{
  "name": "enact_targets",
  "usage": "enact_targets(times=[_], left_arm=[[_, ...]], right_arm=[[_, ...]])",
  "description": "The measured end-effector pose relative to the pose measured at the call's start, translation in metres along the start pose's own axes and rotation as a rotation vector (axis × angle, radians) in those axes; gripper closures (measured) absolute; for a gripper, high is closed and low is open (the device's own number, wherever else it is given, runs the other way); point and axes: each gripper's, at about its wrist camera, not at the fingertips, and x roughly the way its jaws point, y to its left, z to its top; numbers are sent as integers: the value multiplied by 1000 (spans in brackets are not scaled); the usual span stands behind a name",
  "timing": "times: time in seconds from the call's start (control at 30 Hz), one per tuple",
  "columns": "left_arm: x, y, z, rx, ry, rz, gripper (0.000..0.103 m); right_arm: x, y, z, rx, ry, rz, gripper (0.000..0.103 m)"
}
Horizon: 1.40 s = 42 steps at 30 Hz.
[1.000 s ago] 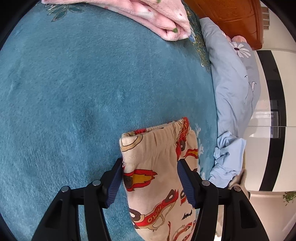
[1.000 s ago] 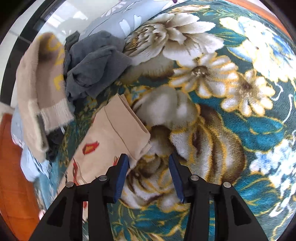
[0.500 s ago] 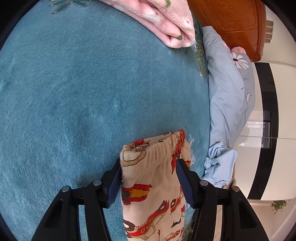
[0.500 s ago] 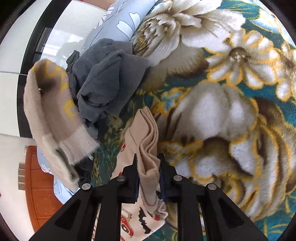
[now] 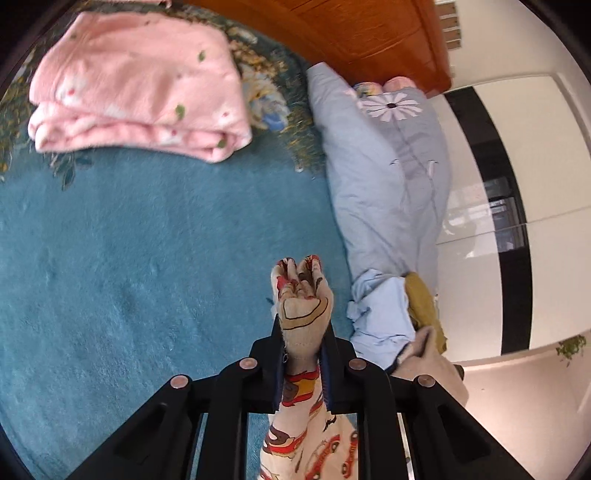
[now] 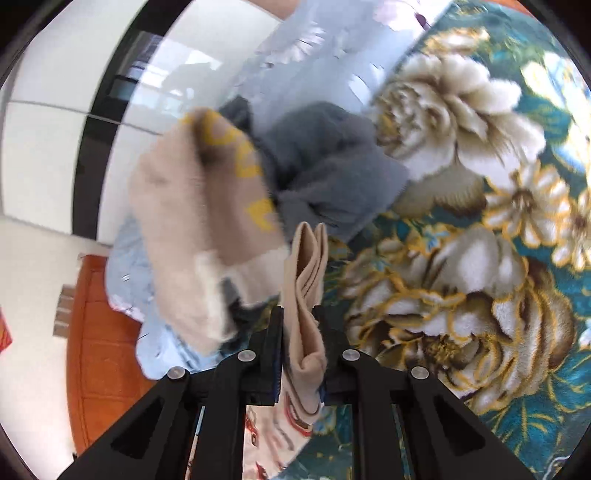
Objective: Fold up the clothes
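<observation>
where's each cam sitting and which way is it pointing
Left wrist: on the left hand-held gripper, looking along its fingers across the blue blanket to the pink blanket and headboard.
Right wrist: on the right hand-held gripper, facing the grey garment and flowered blanket.
Shared: the car-print pants, each gripper shut on one end.

A plush teal floral blanket (image 5: 140, 240) covers the bed. On it lie 1 folded pink fleece blanket (image 5: 140, 81), a pale blue quilt (image 5: 388, 184) and a crumpled grey garment (image 6: 332, 173).
</observation>
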Motion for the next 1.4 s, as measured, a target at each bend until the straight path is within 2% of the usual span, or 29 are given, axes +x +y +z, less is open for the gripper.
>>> enact_targets(times=[0.1,0.27,0.33,0.4,0.47,0.57,0.67,0.77,0.9,1.0,1.07,1.27,1.4], left_arm=[[-11,21,-13,53,8,117,86],[21,101,-51,-97,124,264,86],[19,119,-65,-149,117,268,86],[12,126,-69,-188,98,226,86],[8,120,-69,-143,83,207,86],[7,109,-73,-70,84,239,86],[11,116,-69,-99,84,221,86],[6,123,-70,-137,76,184,86],[5,110,-74,-64,54,183,85],[5,100,-75,-12,50,195,85],[4,101,-76,-15,53,193,85],[3,109,-77,-68,58,175,85],[4,110,-77,-79,63,172,85]], right_arm=[[-24,7,0,-58,-8,29,88],[-18,-40,-18,-26,40,-85,88],[-12,-58,-26,3,55,-129,88],[-7,-76,-34,32,70,-173,88],[-1,-92,-41,56,83,-214,88],[-2,-58,-38,-78,66,-240,88],[0,3,-49,-268,55,-261,88],[13,59,-87,-449,85,-248,88],[47,108,-145,-592,177,-183,88],[84,129,-189,-612,271,-141,88],[103,141,-218,-628,312,-118,88],[131,175,-319,-850,385,-149,88],[140,169,-349,-948,393,-236,87]])
